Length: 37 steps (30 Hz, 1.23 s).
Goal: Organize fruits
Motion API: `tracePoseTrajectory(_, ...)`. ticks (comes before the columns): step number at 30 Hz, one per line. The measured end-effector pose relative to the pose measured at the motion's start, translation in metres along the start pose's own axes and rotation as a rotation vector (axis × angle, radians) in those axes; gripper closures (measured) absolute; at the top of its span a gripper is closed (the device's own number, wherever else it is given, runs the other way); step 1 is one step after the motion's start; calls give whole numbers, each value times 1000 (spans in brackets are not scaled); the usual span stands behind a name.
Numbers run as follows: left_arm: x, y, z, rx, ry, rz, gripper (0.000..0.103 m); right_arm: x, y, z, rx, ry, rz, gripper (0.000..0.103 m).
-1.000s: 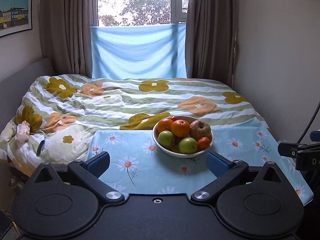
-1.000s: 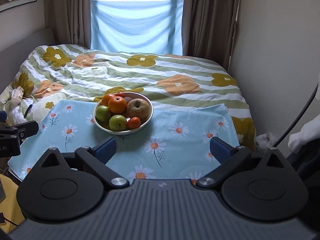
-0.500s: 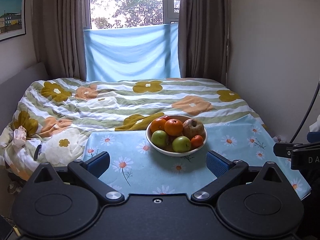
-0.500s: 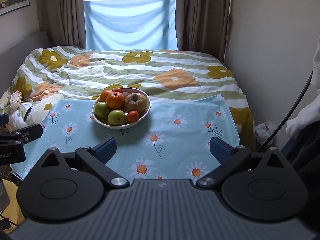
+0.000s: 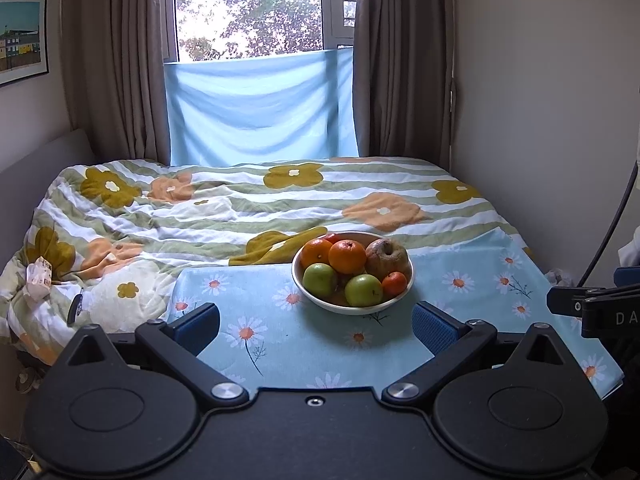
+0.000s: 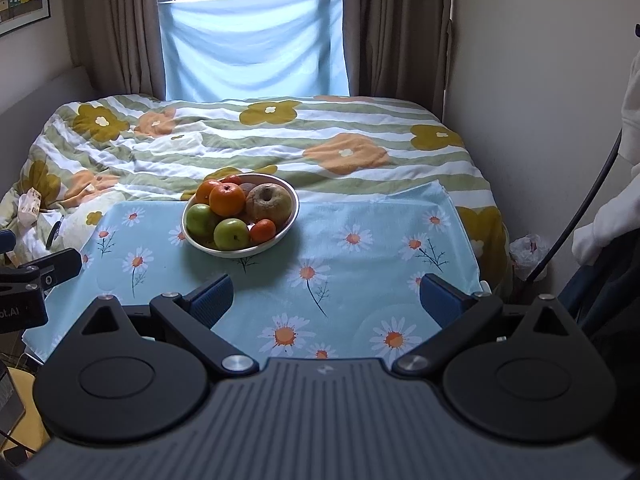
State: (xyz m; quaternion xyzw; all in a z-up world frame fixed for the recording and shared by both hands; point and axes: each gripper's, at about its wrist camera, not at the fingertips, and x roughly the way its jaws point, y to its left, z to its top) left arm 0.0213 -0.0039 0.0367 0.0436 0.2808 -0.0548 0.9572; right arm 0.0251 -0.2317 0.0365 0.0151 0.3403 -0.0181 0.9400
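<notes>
A white bowl (image 5: 320, 304) (image 6: 276, 240) full of fruit sits on a light blue daisy cloth (image 5: 272, 344) (image 6: 360, 264) laid over the bed. It holds oranges (image 5: 347, 256) (image 6: 227, 199), two green apples (image 5: 363, 290) (image 6: 232, 233), a brownish wrinkled apple (image 5: 386, 258) (image 6: 269, 202) and a small tangerine (image 5: 394, 283) (image 6: 263, 230). My left gripper (image 5: 316, 322) is open, short of the bowl and nearly in line with it. My right gripper (image 6: 326, 300) is open too, with the bowl ahead to its left. Both hold nothing.
A floral striped duvet (image 5: 240, 208) covers the bed behind the cloth. A wall (image 5: 540, 100) runs along the right, curtains and a window at the back. A person's white sleeve (image 6: 608, 216) and a black cable (image 6: 576, 216) are at the right edge.
Both grippers have pulled back and tilted up a little, so the bowl looks smaller and more window shows. The fruit and bowl have not moved.
</notes>
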Motion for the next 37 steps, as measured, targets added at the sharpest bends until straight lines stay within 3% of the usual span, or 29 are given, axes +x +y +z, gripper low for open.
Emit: tracePoseTrajectory(37, 0, 4, 3, -10, -17, 6, 0, 2, 3, -1, 6, 1, 1, 0)
